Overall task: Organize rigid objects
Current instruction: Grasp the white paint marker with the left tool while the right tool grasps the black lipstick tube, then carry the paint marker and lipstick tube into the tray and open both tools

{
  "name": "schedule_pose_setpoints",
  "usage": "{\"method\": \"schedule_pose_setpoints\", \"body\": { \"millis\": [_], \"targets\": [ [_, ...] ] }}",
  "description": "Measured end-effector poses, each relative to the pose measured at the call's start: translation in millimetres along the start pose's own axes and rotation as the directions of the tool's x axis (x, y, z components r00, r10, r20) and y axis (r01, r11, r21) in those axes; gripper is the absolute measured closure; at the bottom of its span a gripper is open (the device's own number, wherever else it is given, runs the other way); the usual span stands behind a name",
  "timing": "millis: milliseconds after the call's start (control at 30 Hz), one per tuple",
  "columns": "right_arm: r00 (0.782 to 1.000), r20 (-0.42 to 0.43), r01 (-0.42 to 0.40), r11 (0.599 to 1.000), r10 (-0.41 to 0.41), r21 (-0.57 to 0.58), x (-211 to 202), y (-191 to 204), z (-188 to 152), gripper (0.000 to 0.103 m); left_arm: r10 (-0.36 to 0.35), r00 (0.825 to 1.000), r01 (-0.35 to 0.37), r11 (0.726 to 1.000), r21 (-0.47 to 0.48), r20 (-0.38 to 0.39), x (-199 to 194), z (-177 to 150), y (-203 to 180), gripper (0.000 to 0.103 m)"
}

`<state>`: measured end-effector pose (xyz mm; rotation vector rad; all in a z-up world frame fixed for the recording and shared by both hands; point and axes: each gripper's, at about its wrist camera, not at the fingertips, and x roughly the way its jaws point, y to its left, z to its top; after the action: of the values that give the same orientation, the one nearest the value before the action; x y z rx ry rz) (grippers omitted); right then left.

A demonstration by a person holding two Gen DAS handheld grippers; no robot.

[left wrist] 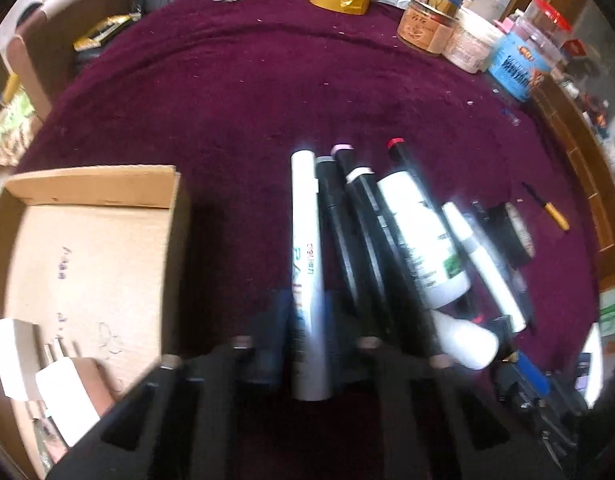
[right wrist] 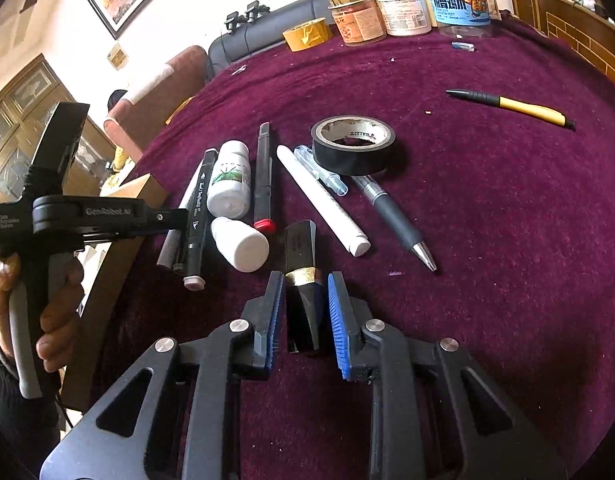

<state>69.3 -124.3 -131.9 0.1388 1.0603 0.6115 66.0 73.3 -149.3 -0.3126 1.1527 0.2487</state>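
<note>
My left gripper [left wrist: 303, 320] is shut on a white and grey marker [left wrist: 305, 248], which sticks forward between its fingers over the maroon cloth. Beside it lie black markers [left wrist: 347, 216], a white bottle [left wrist: 423, 232] and a small white dropper bottle [left wrist: 463, 340]. My right gripper [right wrist: 301, 312] is open, its blue pads on either side of a black and gold lipstick-like case [right wrist: 301, 280] lying on the cloth. The left gripper [right wrist: 175, 216] also shows in the right wrist view, by the markers [right wrist: 197, 208]. An open cardboard box [left wrist: 87, 248] sits at the left.
A black tape roll [right wrist: 353, 144], white marker [right wrist: 323, 200], grey pen [right wrist: 395, 220], clear pen [right wrist: 319, 170] and yellow pen [right wrist: 515, 108] lie on the round table [right wrist: 507, 240]. Yellow tape [right wrist: 307, 34] and jars [right wrist: 403, 8] stand at the far edge.
</note>
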Motion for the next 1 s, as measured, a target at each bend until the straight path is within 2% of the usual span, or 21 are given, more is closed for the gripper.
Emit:
{"method": "schedule_pose_setpoints", "body": {
  "millis": [67, 200, 267, 333, 633, 800, 933, 1000],
  "targets": [
    [1.000, 0.000, -0.001, 1.000, 0.001, 0.001, -0.2, 0.1, 0.3, 0.081, 0.003, 1.000, -0.003, 1.000, 0.010, 0.000, -4.2, -8.0, 1.0, 0.091],
    [1.000, -0.001, 0.001, 1.000, -0.001, -0.002, -0.1, -0.1, 0.4, 0.081, -0.004, 1.000, 0.004, 0.999, 0.047, -0.009, -21.6, -52.6, -1.2, 0.091],
    [1.000, -0.001, 0.002, 1.000, -0.002, -0.004, -0.4, 0.1, 0.6, 0.081, -0.005, 1.000, 0.004, 0.997, 0.073, 0.011, -33.6, -82.7, -4.5, 0.090],
    [1.000, -0.001, 0.002, 1.000, -0.002, -0.004, -0.6, 0.0, 0.6, 0.081, 0.000, 0.999, -0.003, 0.995, 0.096, 0.040, -38.2, -97.0, -6.0, 0.090],
    [1.000, 0.003, 0.011, 1.000, -0.011, -0.015, -1.8, 2.8, 0.0, 0.083, -0.052, 0.995, 0.050, 0.998, 0.031, 0.081, -33.9, -91.5, 2.6, 0.091],
    [0.999, 0.041, 0.000, 1.000, 0.000, -0.012, -10.4, 2.1, -1.0, 0.084, -0.148, 0.987, 0.148, 0.989, 0.003, 0.065, -47.1, -99.9, 9.7, 0.091],
    [0.996, 0.086, -0.025, 1.000, 0.026, -0.016, -26.8, 9.2, -1.9, 0.084, -0.281, 0.956, 0.287, 0.956, -0.059, 0.089, -77.5, -109.2, 37.0, 0.091],
    [0.993, 0.102, -0.064, 0.998, 0.065, -0.015, -37.7, 20.5, -2.4, 0.083, -0.308, 0.943, 0.319, 0.945, -0.075, 0.124, -96.1, -114.4, 52.5, 0.091]
  ]
}}
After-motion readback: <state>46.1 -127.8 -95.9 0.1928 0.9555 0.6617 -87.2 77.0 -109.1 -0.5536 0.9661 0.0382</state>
